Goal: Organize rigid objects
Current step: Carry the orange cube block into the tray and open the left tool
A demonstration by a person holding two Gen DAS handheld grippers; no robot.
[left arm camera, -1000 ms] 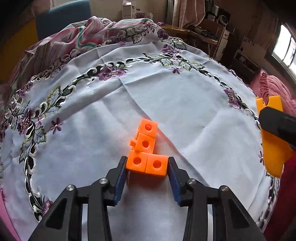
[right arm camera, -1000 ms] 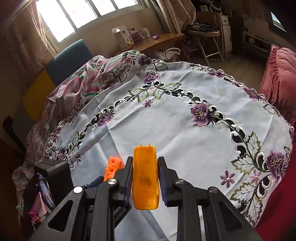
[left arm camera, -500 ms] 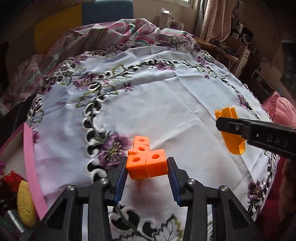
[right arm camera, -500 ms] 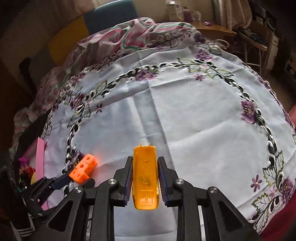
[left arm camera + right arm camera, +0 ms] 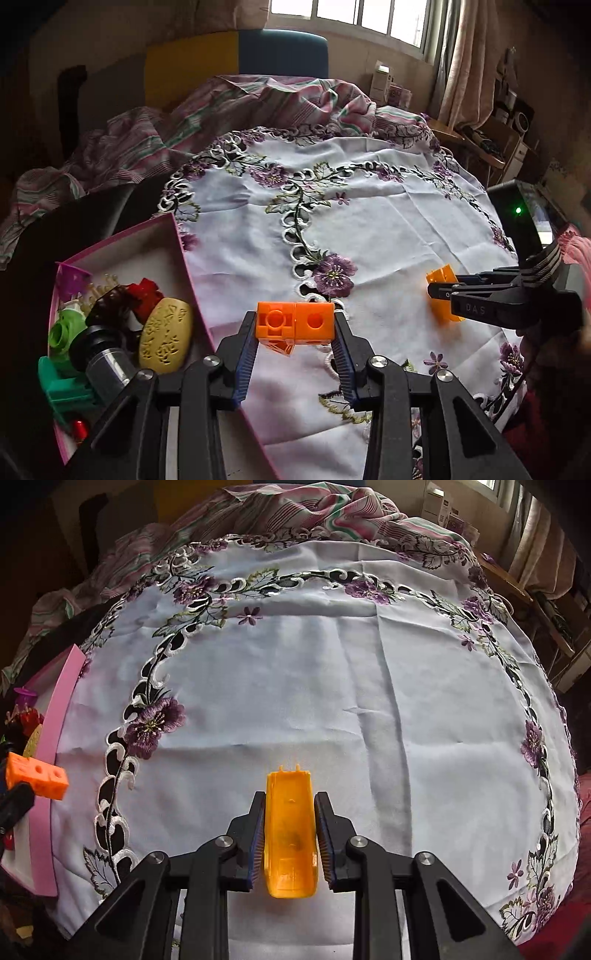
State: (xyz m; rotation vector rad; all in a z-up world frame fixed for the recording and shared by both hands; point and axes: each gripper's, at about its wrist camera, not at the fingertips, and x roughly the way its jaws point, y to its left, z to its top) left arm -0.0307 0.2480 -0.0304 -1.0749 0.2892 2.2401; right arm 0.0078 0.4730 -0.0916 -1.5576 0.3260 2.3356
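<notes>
A cluster of orange linked cubes (image 5: 295, 325) hangs between the pads of my left gripper (image 5: 296, 334), just right of the pink box's rim (image 5: 177, 236). The jaws are closing, with the pads pressed on the cubes. The right wrist view shows the same cubes (image 5: 37, 775) at its left edge, beside the pink wall (image 5: 55, 716). My right gripper (image 5: 290, 805) is shut on a yellow-orange plastic piece (image 5: 291, 830) above the white embroidered tablecloth (image 5: 332, 701). In the left wrist view that piece (image 5: 439, 277) and the right gripper (image 5: 443, 295) sit at the right.
The pink box holds several items: a yellow oval piece (image 5: 166, 338), green parts (image 5: 62, 330), a black cylinder (image 5: 99, 350) and a red piece (image 5: 146, 295). A striped cloth (image 5: 258, 99) is bunched at the table's far side, with a blue chair back (image 5: 284, 51) behind it.
My left gripper lifted the orange cubes off the cloth and carried them left until the pink box came into view. The right gripper swung left with the yellow-orange piece.
</notes>
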